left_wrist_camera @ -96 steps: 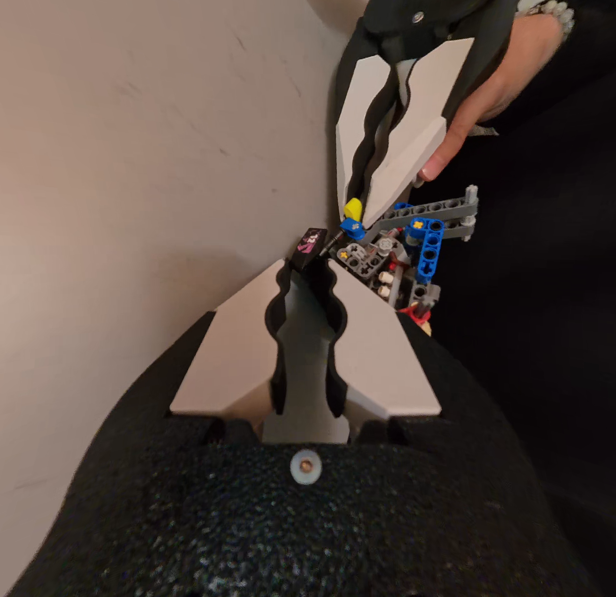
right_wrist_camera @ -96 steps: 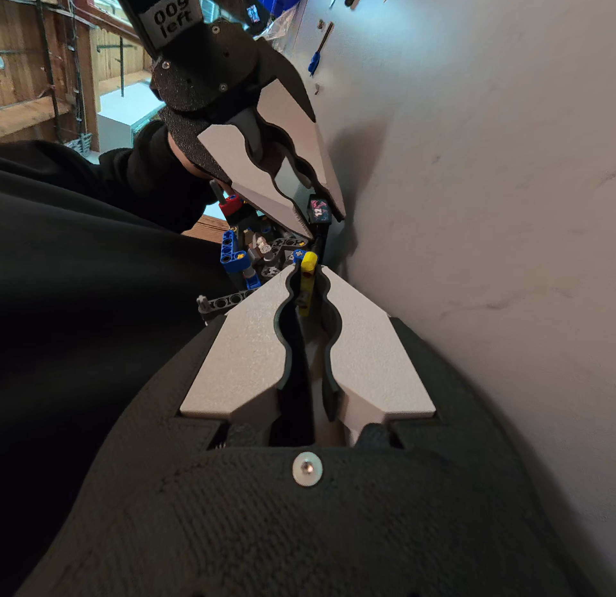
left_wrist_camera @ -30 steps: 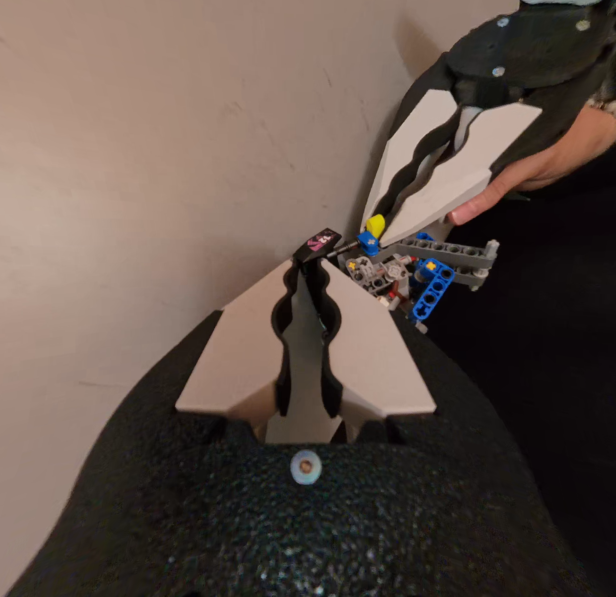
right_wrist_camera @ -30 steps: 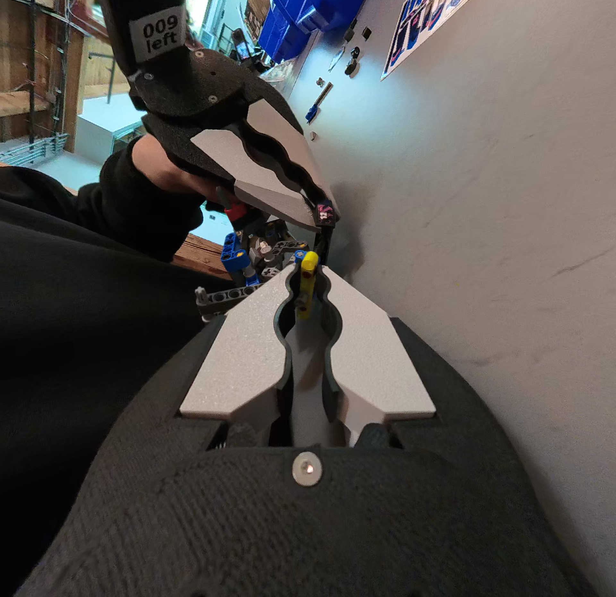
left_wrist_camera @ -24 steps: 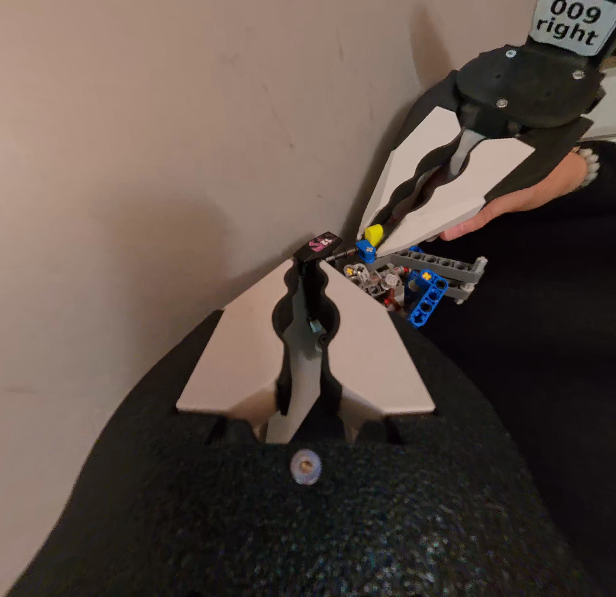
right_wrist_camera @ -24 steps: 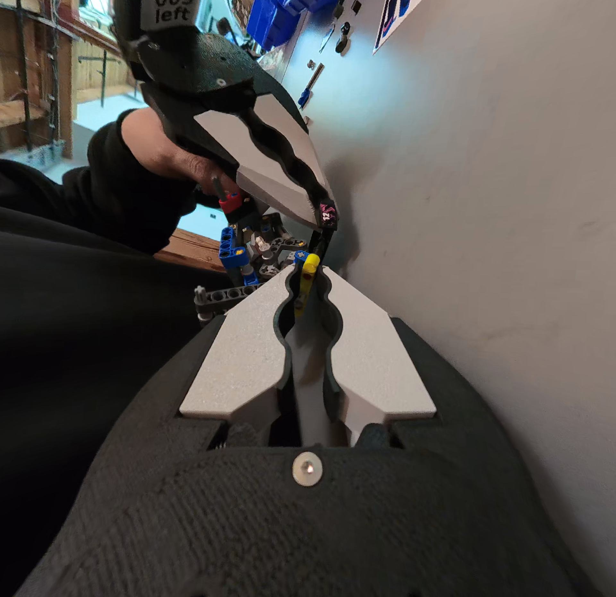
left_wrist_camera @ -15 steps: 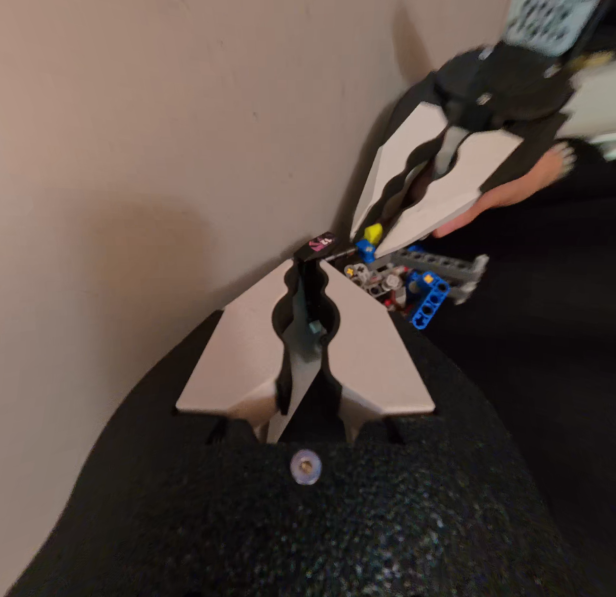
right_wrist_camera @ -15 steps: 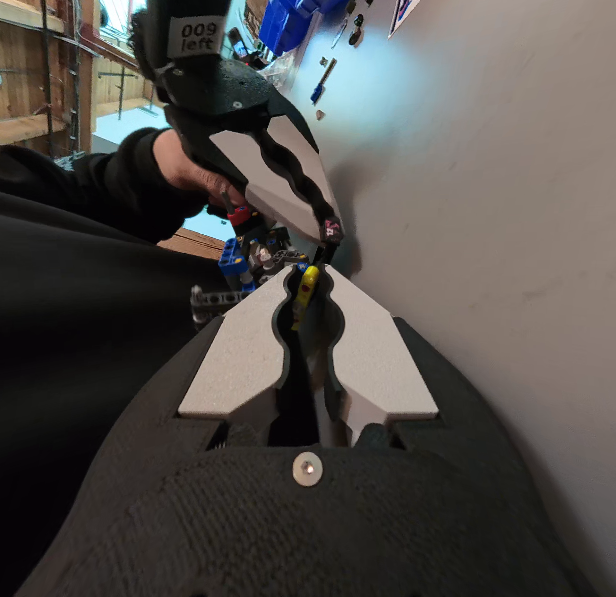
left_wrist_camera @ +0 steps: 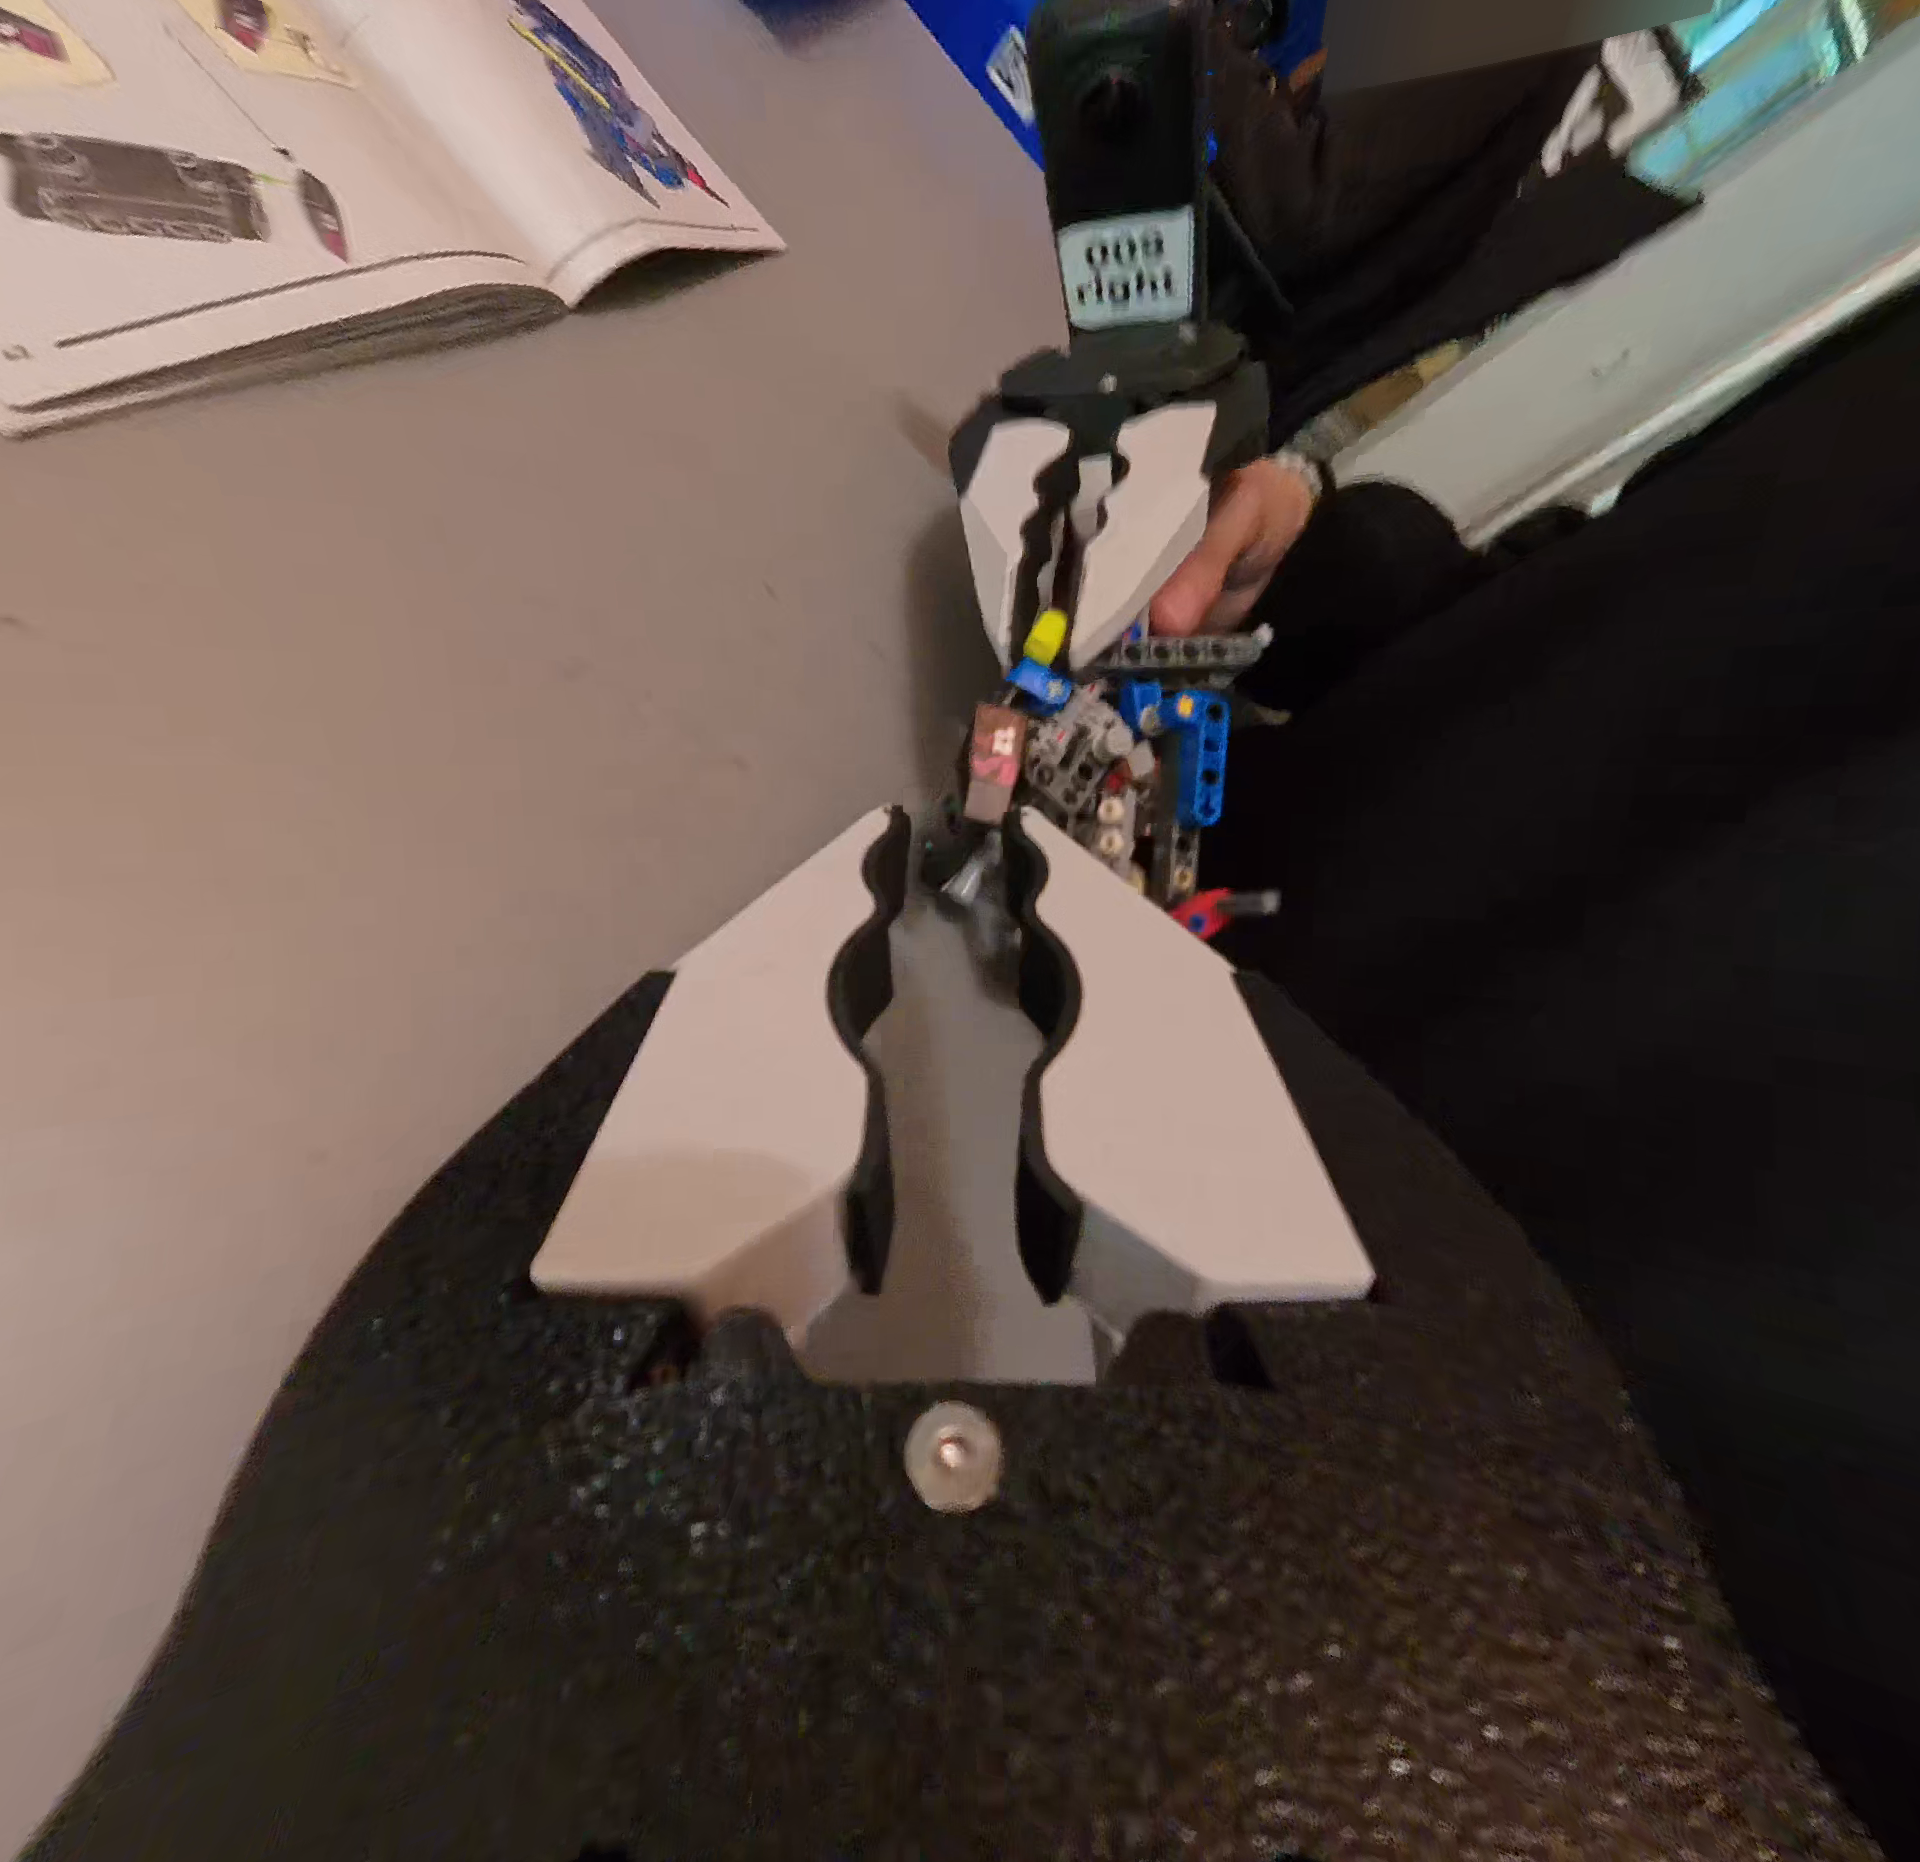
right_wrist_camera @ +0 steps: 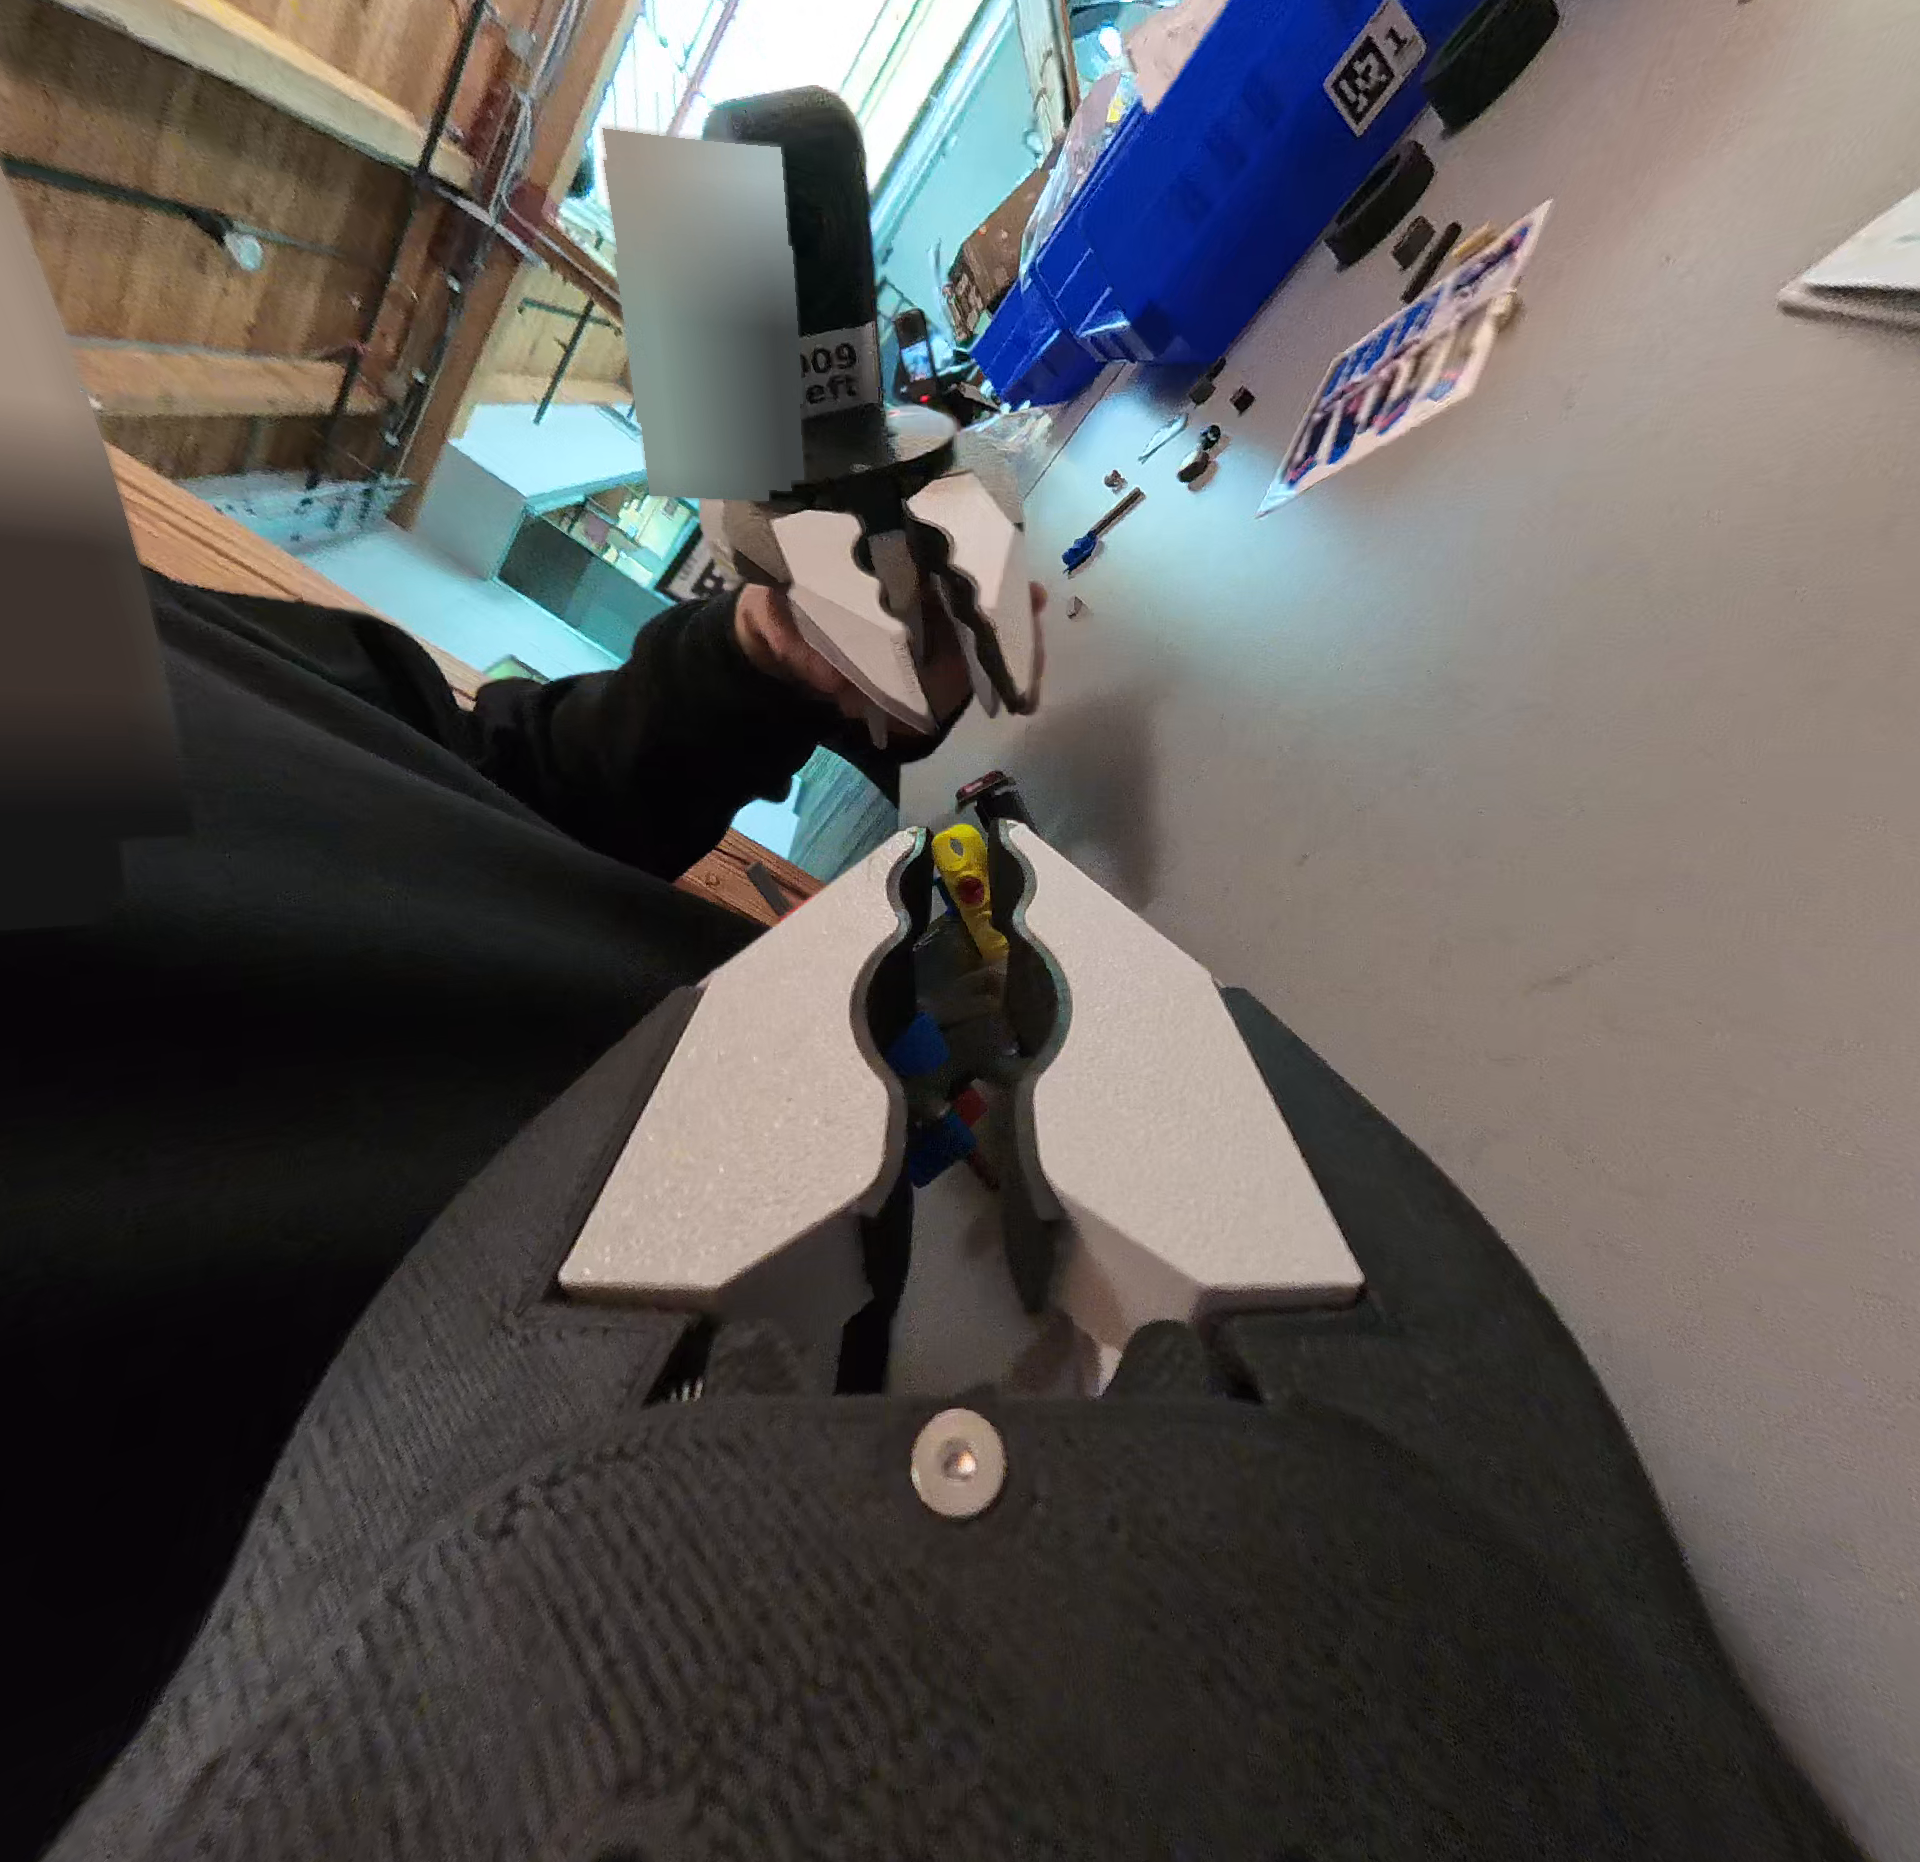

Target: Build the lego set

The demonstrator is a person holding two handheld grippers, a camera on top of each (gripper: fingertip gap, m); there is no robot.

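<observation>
A small grey and blue brick model (left_wrist_camera: 1122, 763) hangs just above the grey table (left_wrist_camera: 416, 669). My right gripper (right_wrist_camera: 958, 836) is shut on a yellow piece (right_wrist_camera: 966, 877) at the model's end. The left wrist view shows that grip too (left_wrist_camera: 1047, 649). A black piece with a pink sticker (left_wrist_camera: 992, 768) sticks out of the model. My left gripper (left_wrist_camera: 954, 825) is open and empty, its tips just short of that black piece. The right wrist view shows the left gripper (right_wrist_camera: 961, 706) clear of the model with its fingers parted.
An open instruction booklet (left_wrist_camera: 312, 181) lies at the far left. A blue bin (right_wrist_camera: 1226, 181), black tyres (right_wrist_camera: 1486, 46), a sticker sheet (right_wrist_camera: 1392, 368) and small loose parts (right_wrist_camera: 1112, 519) lie farther along the table. A person's dark sleeves are close beside the grippers.
My left gripper opened, let go of the black stickered piece and drew back from the model. My right gripper kept its hold on the yellow piece.
</observation>
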